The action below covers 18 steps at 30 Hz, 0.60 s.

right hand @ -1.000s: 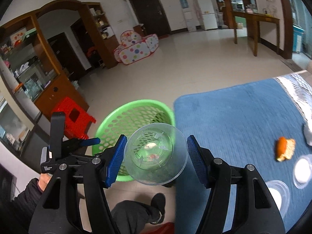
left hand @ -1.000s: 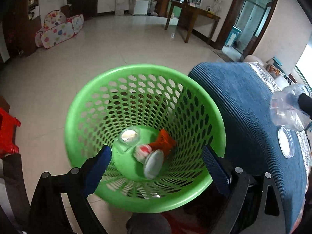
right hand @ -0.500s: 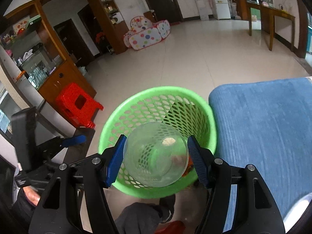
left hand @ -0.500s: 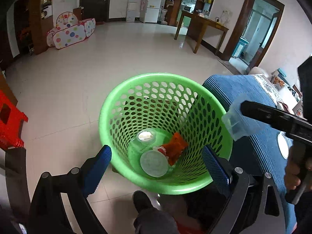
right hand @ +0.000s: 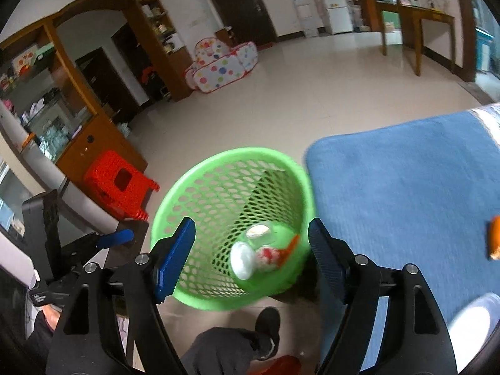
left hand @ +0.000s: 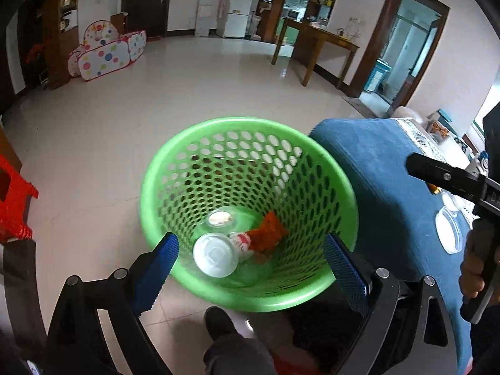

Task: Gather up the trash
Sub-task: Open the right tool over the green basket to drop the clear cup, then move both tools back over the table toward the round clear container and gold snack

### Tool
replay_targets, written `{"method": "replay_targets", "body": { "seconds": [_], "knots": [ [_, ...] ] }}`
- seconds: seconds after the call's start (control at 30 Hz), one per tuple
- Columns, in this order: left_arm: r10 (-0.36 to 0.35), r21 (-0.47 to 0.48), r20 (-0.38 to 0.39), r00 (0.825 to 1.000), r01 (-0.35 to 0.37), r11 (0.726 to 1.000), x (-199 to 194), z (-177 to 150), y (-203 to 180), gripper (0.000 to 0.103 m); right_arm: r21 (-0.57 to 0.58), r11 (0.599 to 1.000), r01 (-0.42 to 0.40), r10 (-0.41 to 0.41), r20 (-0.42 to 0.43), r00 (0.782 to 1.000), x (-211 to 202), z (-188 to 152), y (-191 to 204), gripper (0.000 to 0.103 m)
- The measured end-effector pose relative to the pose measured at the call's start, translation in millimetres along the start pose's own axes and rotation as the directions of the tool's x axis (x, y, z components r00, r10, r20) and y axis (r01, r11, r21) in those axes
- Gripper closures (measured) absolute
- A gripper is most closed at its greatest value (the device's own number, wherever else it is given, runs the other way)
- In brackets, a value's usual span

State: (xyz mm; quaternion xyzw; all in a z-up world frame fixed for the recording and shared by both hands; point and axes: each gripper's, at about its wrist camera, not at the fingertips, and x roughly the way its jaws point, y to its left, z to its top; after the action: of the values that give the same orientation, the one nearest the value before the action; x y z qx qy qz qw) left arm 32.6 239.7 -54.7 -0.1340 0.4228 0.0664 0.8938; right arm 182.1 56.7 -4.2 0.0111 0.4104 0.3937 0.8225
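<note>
A green perforated basket point(left hand: 175, 168) stands on the floor beside a blue-covered table point(left hand: 390, 187); it also shows in the right wrist view point(right hand: 175, 193). In it lie clear plastic cups point(left hand: 215, 257), a red-and-white scrap point(left hand: 240, 240) and an orange wrapper point(left hand: 267, 234). My left gripper point(left hand: 250, 265) is open and empty above the basket's near rim. My right gripper point(right hand: 250, 250) is open and empty over the basket. An orange piece of trash point(right hand: 493, 240) and clear lids point(left hand: 448, 229) lie on the table.
A red plastic stool point(right hand: 120, 184) stands left of the basket. The person's foot point(left hand: 218, 322) is just in front of it. A wooden cabinet point(right hand: 78, 131), a spotted play tent point(left hand: 106, 53) and a wooden table point(left hand: 315, 43) stand farther off.
My right gripper opened and let go of the clear cup, which now lies in the basket. The left gripper drew back a little from the basket.
</note>
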Motion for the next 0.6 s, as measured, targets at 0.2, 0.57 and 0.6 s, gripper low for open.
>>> {"method": "replay_targets", "body": {
  "seconds": [0.2, 0.57, 0.6],
  "knots": [
    [-0.046, 0.055, -0.006, 0.999, 0.046, 0.997, 7, 8, -41, 0.013, 0.028, 0.992, 0.121, -0.122, 0.052, 0.991, -52, -13, -40, 0.029],
    [-0.113, 0.149, -0.027, 0.993, 0.116, 0.982, 19, 19, -117, 0.013, 0.172, 0.916, 0.362, -0.377, 0.059, 0.924, -124, -44, -146, 0.029],
    [-0.117, 0.158, -0.028, 0.993, 0.120, 0.980, 20, 20, -124, 0.013, 0.182, 0.909, 0.375, -0.390, 0.053, 0.919, -127, -47, -158, 0.029]
  ]
}}
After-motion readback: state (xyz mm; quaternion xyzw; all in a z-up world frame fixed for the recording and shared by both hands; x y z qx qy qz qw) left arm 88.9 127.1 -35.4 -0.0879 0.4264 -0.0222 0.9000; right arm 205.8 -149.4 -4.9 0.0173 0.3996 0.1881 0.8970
